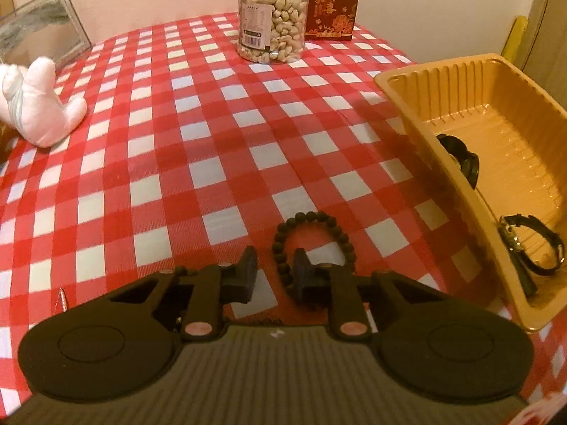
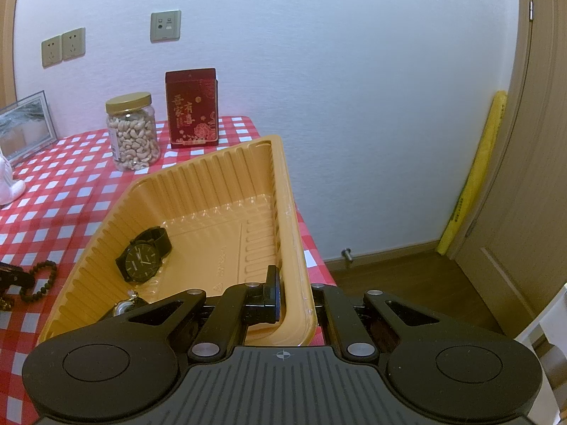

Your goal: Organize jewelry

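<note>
A dark bead bracelet (image 1: 312, 221) lies on the red checked tablecloth (image 1: 198, 134), left of a tan plastic tray (image 1: 436, 67). My left gripper (image 1: 275, 272) is down over the bracelet's left side. One finger is inside the ring and one outside, and a gap shows beside the beads. The tray (image 2: 198, 177) holds a black watch (image 2: 141, 258) and a second watch (image 1: 531, 248) with a metal case. My right gripper (image 2: 294, 297) is shut on the tray's right wall. Its left finger (image 2: 273, 294) is inside and the other is hidden outside. The bracelet (image 2: 42, 279) also shows at the left edge.
At the back stand a jar of cashews (image 1: 273, 17) and a red printed box (image 1: 333, 0). A picture frame (image 1: 39, 32) and a white plush toy (image 1: 39, 106) are at the left. The table ends just right of the tray, above a wooden floor (image 2: 407, 276).
</note>
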Motion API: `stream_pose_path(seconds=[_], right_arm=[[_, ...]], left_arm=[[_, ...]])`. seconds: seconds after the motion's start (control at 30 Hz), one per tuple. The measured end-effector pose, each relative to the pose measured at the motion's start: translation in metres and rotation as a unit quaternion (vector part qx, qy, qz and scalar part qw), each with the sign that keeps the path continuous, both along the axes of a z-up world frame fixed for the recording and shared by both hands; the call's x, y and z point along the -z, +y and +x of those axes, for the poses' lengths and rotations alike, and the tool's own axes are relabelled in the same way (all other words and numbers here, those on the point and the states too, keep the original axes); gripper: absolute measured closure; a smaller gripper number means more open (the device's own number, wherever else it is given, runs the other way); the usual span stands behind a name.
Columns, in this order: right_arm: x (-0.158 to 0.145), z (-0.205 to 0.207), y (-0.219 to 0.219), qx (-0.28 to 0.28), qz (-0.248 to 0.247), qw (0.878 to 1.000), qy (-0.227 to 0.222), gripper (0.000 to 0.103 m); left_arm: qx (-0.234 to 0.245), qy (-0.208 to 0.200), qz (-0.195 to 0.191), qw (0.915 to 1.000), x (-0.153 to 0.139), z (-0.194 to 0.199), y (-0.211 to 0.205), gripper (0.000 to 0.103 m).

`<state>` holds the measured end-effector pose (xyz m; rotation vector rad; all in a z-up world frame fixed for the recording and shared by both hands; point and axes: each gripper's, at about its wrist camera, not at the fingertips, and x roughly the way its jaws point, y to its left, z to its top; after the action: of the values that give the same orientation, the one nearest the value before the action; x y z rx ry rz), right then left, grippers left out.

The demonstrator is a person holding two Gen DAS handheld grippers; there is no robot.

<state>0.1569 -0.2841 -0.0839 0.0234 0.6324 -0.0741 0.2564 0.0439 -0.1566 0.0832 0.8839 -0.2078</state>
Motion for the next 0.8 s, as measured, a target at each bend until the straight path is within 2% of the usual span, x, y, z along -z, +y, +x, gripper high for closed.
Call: stream_pose_path(seconds=[0.1,0.37,0.6,0.8], right_arm=[[0.000,0.000,0.000,0.000,0.000,1.000,0.000,0.099],[0.000,0.000,0.000,-0.001,0.000,1.000,0.000,0.098],[0.002,-0.001,-0.002,-0.002,0.004,1.000,-0.001,0.099],[0.001,-0.003,-0.002,-0.004,0.007,1.000,-0.001,0.099]], left_arm=[[0.006,-0.007,-0.001,1.0000,0.002,-0.002,-0.002,0.097],[0.026,-0.010,-0.014,0.9995,-0.004,-0.018,-0.006,0.098],[0.035,-0.049,-0.049,0.9970,-0.041,-0.032,-0.012,0.098],[0.053,-0.076,-0.106,0.9900,-0.073,-0.036,-0.028,0.098]])
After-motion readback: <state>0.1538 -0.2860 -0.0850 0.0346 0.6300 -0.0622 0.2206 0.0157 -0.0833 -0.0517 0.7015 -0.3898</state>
